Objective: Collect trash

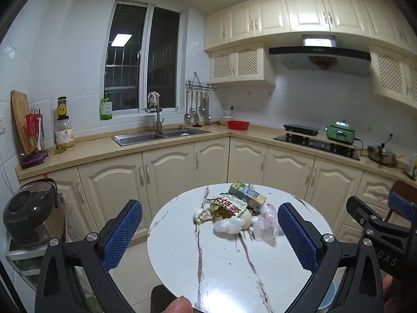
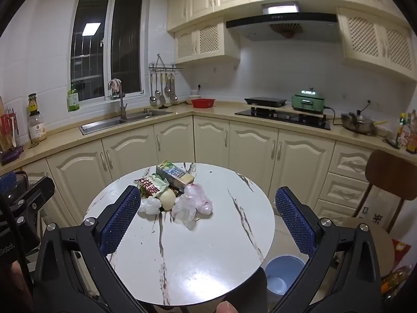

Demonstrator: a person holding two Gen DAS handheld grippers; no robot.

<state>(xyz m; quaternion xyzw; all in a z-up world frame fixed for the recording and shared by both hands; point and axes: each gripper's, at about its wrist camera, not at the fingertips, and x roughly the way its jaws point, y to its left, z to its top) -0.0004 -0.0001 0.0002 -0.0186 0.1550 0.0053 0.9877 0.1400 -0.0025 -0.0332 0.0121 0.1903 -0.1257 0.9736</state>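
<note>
A heap of trash (image 1: pixel 234 214) (image 2: pixel 172 193) lies on the far half of a round white marble-look table (image 1: pixel 221 266) (image 2: pixel 182 247): a drink carton (image 1: pixel 247 194) (image 2: pixel 175 174), a snack wrapper (image 1: pixel 226 204) (image 2: pixel 150 184), crumpled clear plastic bags (image 1: pixel 264 221) (image 2: pixel 192 203) and a pale round piece (image 2: pixel 167 198). My left gripper (image 1: pixel 209 234) hovers open over the near side of the table, short of the heap, nothing between its blue pads. My right gripper (image 2: pixel 208 219) is open too, empty, its left pad near the heap's edge in the picture. A blue bin (image 2: pixel 284 274) stands on the floor right of the table.
Cream cabinets and a counter with a sink (image 1: pixel 159 135) and a hob (image 2: pixel 284 116) run behind the table. A rice cooker (image 1: pixel 28 214) sits low on the left. A brown chair (image 2: pixel 391 180) stands at the right. The other gripper (image 1: pixel 385 224) shows at the right edge.
</note>
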